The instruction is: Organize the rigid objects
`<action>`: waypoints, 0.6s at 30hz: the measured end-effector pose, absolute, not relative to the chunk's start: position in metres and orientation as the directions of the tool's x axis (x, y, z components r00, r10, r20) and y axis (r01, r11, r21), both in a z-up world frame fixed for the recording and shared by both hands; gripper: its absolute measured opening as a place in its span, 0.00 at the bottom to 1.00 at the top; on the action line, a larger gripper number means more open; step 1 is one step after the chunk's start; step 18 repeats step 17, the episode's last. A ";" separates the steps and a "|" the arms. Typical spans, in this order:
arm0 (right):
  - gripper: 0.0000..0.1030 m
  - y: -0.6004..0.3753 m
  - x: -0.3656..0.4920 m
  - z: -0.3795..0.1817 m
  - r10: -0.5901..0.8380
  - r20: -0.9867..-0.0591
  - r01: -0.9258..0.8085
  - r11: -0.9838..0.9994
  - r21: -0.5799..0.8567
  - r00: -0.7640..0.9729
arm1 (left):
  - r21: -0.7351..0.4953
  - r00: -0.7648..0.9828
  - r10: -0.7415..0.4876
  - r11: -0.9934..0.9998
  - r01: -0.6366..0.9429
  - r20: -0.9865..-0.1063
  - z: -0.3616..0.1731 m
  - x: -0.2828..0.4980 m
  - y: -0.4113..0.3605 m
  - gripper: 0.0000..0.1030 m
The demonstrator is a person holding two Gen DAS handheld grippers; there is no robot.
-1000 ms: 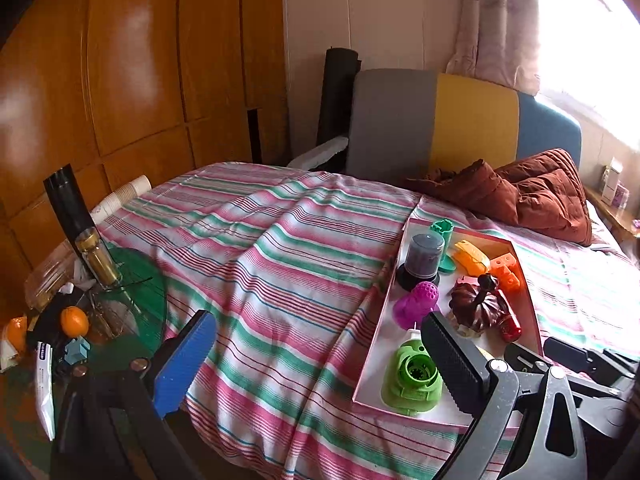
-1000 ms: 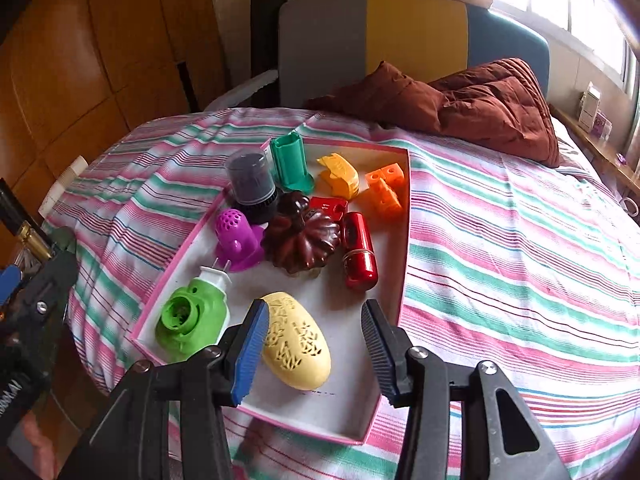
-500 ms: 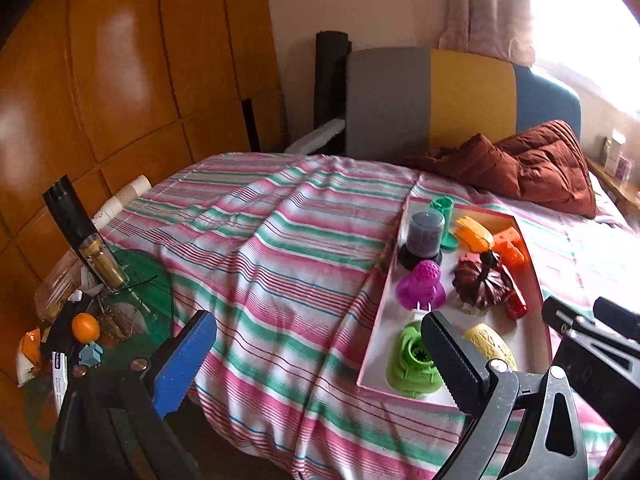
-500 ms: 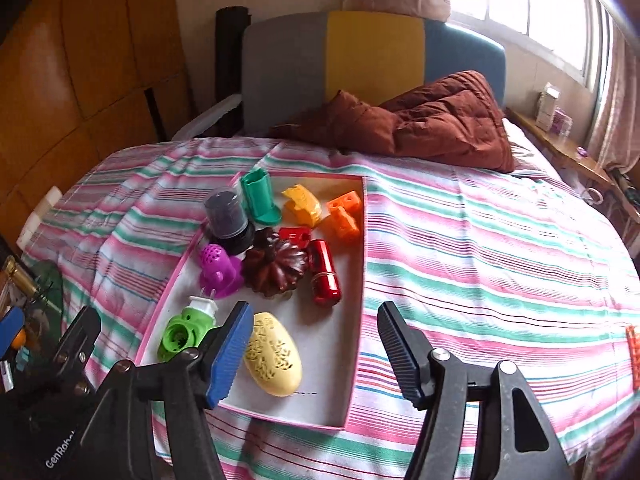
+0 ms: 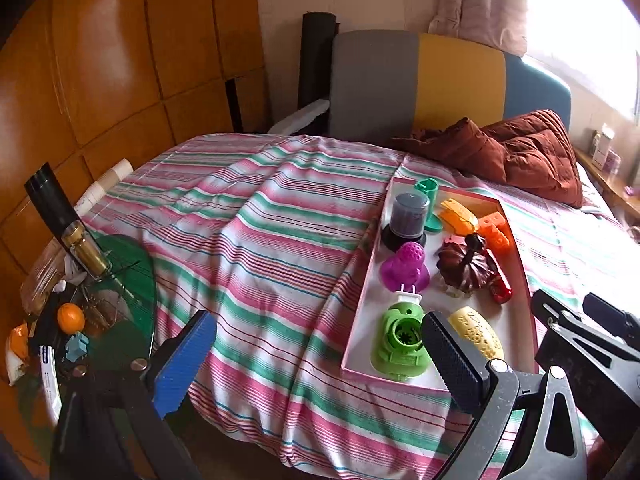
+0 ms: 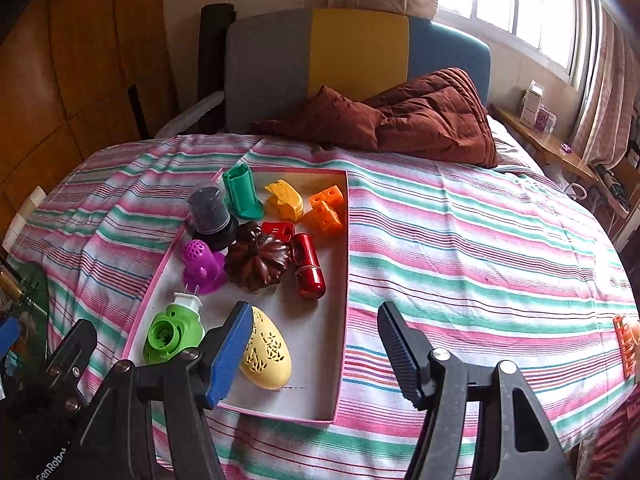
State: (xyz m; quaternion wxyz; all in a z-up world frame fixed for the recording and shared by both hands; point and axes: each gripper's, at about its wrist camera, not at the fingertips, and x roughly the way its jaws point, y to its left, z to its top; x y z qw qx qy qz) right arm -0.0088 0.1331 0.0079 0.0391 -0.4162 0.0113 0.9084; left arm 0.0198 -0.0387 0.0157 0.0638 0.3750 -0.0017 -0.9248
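Glossy plastic shapes fill a shallow pink-rimmed cardboard tray (image 6: 342, 280) on the striped bed (image 6: 480, 248).
A perforated yellow plastic egg (image 6: 266, 354) lies at the tray's 6 o'clock; the right tool (image 6: 314, 350) has just spread, empty, and the left tool (image 5: 320, 354) gapes.

My right gripper (image 6: 316, 344) has just spread its jaws, nothing between them; the yellow egg (image 6: 266, 354) lies in the tray (image 6: 320, 360) beside my blue finger (image 6: 230, 354).

We are finding the striped bedspread (image 6: 460, 248) lying bare from 1 to 4 o'clock of the tray (image 6: 342, 280), giving free passage. Inside the tray, toys are crowding its far half; only the corner at 5 o'clock, beside the yellow egg (image 6: 266, 354), is staying free. A brown quilt (image 6: 420, 120) is blocking 12 o'clock.
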 end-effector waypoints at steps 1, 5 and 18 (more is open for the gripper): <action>0.64 0.133 -0.009 0.008 0.064 -0.758 -0.081 -0.997 -0.015 -0.650 | 0.051 -0.710 -0.115 -0.993 0.110 -0.695 0.016 0.020 -0.038 1.00; 0.64 0.134 -0.011 0.006 0.068 -0.761 -0.087 -0.996 -0.015 -0.645 | 0.052 -0.714 -0.104 -0.994 0.094 -0.692 0.017 0.022 -0.034 1.00; 0.64 0.137 -0.011 0.003 0.062 -0.770 -0.091 -0.996 -0.006 -0.636 | 0.071 -0.729 -0.123 -0.992 0.101 -0.674 0.018 0.023 -0.033 1.00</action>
